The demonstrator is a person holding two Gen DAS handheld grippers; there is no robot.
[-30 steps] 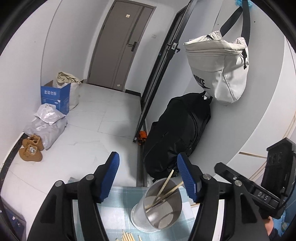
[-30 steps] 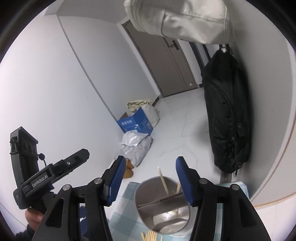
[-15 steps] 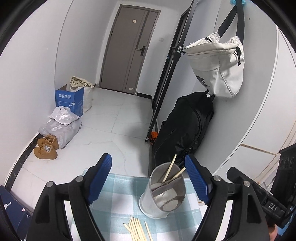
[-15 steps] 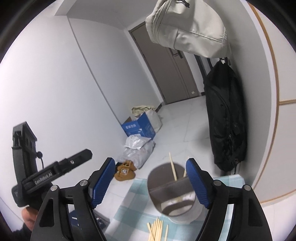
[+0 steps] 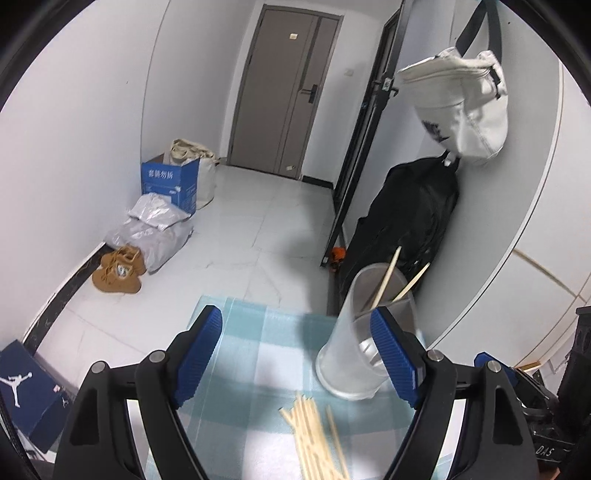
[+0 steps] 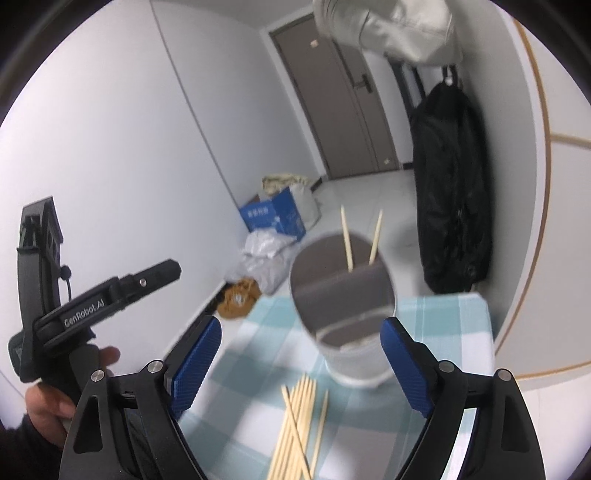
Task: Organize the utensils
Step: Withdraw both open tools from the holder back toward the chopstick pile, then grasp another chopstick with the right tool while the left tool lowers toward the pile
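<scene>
My small table, covered with a blue-and-white checked cloth [image 6: 443, 332], carries a pale cylindrical utensil holder [image 6: 354, 354] and a loose bundle of wooden chopsticks [image 6: 295, 424] just beside it.

Both tongs wider, lower (chopsticks [image 6: 295, 424] newly visible)

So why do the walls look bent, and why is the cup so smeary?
Left wrist view: the fisheye lens bows the walls and door, black corners ring the picture, and the cup and chopsticks are smeared by motion blur. Right wrist view: same bending, the cup blurred, the hanging white bag soft; a grey shadow lies on the checked cloth.
</scene>
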